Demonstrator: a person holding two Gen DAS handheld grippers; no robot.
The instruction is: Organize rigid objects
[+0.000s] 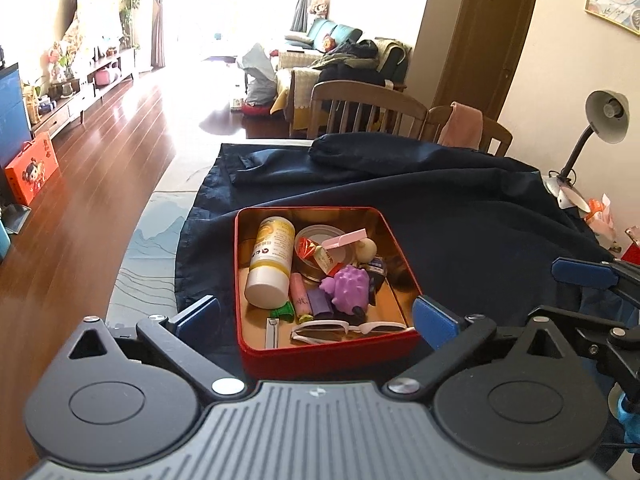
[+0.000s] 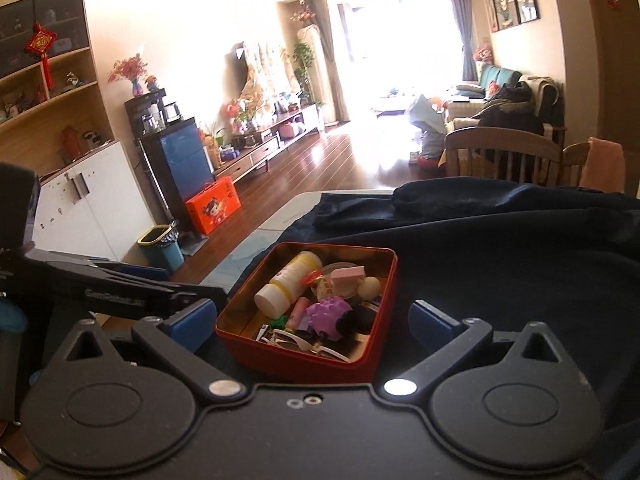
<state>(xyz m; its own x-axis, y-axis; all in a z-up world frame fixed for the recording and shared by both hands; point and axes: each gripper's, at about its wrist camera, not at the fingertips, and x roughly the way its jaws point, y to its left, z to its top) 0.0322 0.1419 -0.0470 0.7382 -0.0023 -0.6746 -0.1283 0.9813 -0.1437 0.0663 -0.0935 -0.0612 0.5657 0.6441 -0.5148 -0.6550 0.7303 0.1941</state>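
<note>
A red tin box [image 1: 394,240] with a gold inside sits on a dark blue cloth [image 1: 480,208]. It holds a white and yellow bottle [image 1: 270,264], a purple spiky toy [image 1: 352,286], white sunglasses [image 1: 344,330], a pink scoop [image 1: 346,238] and other small items. My left gripper [image 1: 316,316] is open and empty, with its fingers on either side of the box's near end. In the right wrist view the box [image 2: 384,280] lies between the open, empty fingers of my right gripper [image 2: 312,322]. The bottle [image 2: 286,282] and the purple toy [image 2: 330,314] show there too.
The cloth covers a table [image 1: 156,240] whose left edge drops to a wooden floor. Wooden chairs [image 1: 364,110] stand at the far side. A desk lamp [image 1: 600,128] and small items are at the right. The left gripper's body [image 2: 100,284] shows in the right wrist view.
</note>
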